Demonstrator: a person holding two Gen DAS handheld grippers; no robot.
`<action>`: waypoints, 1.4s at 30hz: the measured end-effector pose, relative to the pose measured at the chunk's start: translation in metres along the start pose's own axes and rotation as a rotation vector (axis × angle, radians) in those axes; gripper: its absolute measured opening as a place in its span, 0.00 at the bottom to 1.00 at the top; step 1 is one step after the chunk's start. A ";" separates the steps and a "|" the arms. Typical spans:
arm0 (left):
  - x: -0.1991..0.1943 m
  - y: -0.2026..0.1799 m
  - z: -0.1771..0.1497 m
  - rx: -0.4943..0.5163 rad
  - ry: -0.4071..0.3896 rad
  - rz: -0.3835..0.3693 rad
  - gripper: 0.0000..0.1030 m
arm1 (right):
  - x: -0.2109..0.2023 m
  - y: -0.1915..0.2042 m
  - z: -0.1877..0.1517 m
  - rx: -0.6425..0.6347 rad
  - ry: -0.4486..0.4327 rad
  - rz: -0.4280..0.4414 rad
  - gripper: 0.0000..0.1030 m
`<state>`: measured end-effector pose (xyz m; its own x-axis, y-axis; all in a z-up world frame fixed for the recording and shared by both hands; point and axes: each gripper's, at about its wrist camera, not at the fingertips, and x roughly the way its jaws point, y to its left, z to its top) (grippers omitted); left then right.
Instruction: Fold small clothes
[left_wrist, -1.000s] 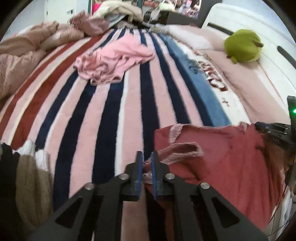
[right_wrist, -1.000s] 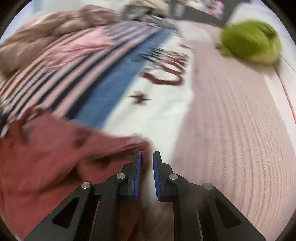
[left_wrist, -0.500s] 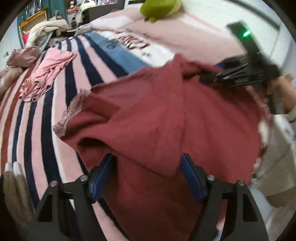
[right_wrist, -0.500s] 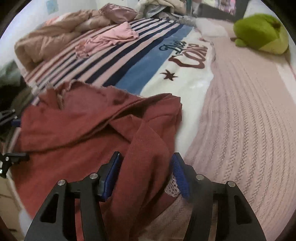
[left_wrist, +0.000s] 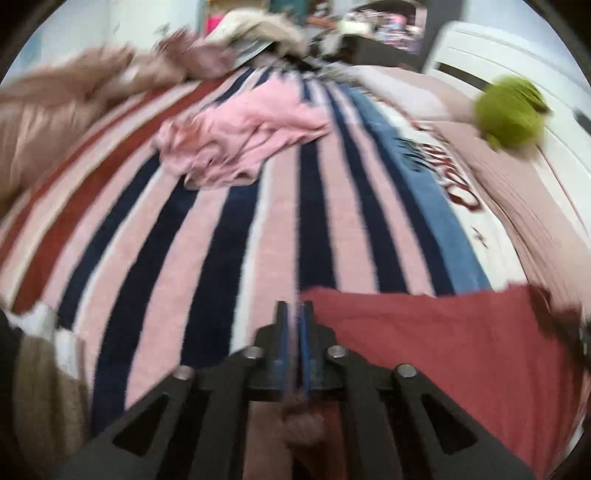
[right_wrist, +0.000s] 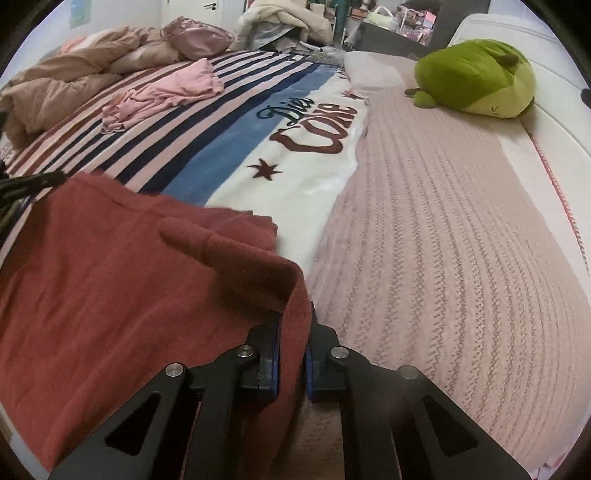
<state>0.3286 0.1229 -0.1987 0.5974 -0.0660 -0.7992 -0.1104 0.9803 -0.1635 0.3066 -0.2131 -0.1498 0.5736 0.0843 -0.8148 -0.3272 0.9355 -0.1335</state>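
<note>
A dark red garment (right_wrist: 110, 280) lies spread on the near edge of the bed; it also shows in the left wrist view (left_wrist: 443, 339). My right gripper (right_wrist: 291, 332) is shut on a raised fold at the garment's right edge. My left gripper (left_wrist: 293, 332) is shut on the garment's left edge, with a bunch of red cloth behind its blue pads. The left wrist view is motion-blurred. The left gripper shows at the far left of the right wrist view (right_wrist: 22, 188).
A crumpled pink garment (left_wrist: 240, 140) lies farther up the striped blanket (left_wrist: 184, 258), also in the right wrist view (right_wrist: 166, 92). A green plush toy (right_wrist: 476, 77) sits by the headboard. A tan duvet (right_wrist: 62, 88) is heaped at left. Beige clothing (left_wrist: 40, 387) lies at near left.
Both grippers were open over the red garment half a second ago; now both are shut on its edges. The left view has swung back toward the striped blanket.
</note>
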 end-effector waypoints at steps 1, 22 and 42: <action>0.004 0.007 0.002 -0.028 0.011 -0.013 0.20 | -0.001 -0.001 0.000 0.000 -0.002 -0.003 0.02; -0.093 -0.015 -0.161 0.004 0.052 -0.368 0.21 | -0.063 -0.003 -0.101 0.228 -0.029 0.420 0.57; -0.182 0.033 -0.233 -0.060 -0.050 -0.273 0.69 | -0.091 0.029 -0.158 0.173 -0.025 0.325 0.28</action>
<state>0.0312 0.1235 -0.1936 0.6499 -0.3151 -0.6916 0.0140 0.9148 -0.4037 0.1265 -0.2478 -0.1681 0.4798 0.3930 -0.7844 -0.3651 0.9024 0.2288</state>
